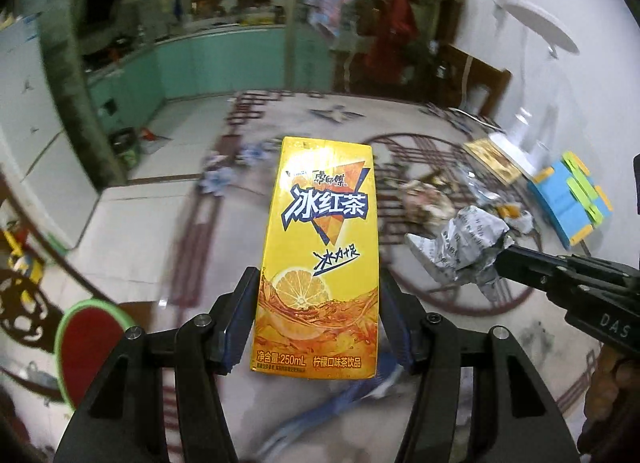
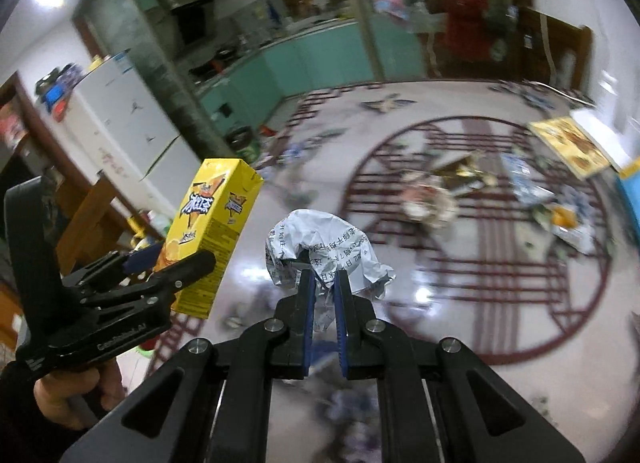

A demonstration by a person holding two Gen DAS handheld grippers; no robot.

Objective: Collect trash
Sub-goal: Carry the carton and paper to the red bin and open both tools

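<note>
My left gripper (image 1: 318, 283) is shut on a yellow iced-tea carton (image 1: 320, 247), held upright above the floor. The carton (image 2: 212, 239) and left gripper (image 2: 172, 267) also show at the left of the right wrist view. My right gripper (image 2: 323, 277) is shut on a crumpled ball of printed white paper (image 2: 320, 247). The paper ball (image 1: 464, 247) and the right gripper (image 1: 504, 259) appear at the right of the left wrist view. More trash lies on the floor: wrappers and paper scraps (image 2: 432, 203) on the round red floor pattern, and blue-white scraps (image 1: 224, 175) farther left.
A blue box with yellow and green tabs (image 1: 568, 195) and a yellow printed board (image 2: 572, 147) lie at the right by the wall. A white fridge (image 2: 128, 123) stands left. A red and green round object (image 1: 88, 343) is at lower left. Teal kitchen cabinets (image 1: 208, 63) stand beyond.
</note>
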